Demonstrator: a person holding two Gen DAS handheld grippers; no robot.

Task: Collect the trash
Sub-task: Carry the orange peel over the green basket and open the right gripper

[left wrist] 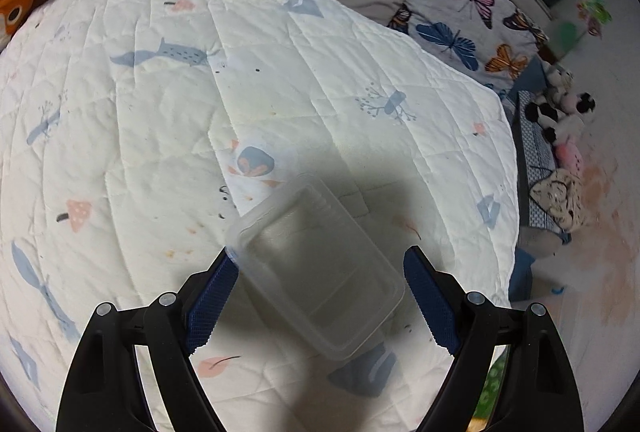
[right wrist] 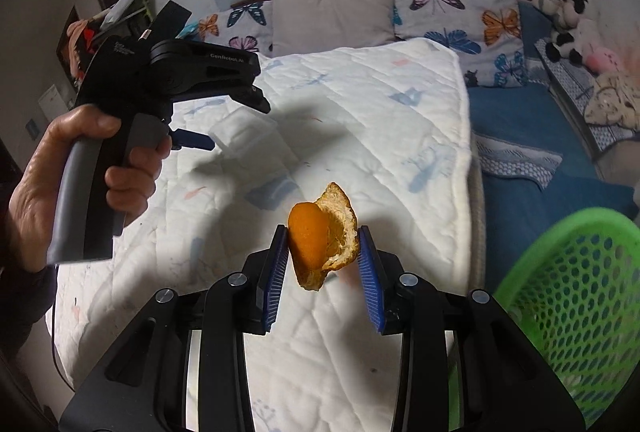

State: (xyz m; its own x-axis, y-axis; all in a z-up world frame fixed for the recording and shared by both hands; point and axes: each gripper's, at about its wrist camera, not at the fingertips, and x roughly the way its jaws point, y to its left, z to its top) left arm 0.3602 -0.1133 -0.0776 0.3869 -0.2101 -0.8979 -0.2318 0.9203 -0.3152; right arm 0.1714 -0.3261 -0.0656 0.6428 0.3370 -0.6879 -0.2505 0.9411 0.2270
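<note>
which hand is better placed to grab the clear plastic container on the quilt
Left. The left gripper hangs open above the clear plastic container, one finger on each side. The right gripper is already shut on an orange peel, near the green basket.

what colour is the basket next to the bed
Bright green basket with perforated walls, clearest in the right wrist view.

L wrist cam looks steeply down, close over quilt (left wrist: 280,72); R cam faces headboard pillows (right wrist: 334,14); both share quilt, pillows.
</note>
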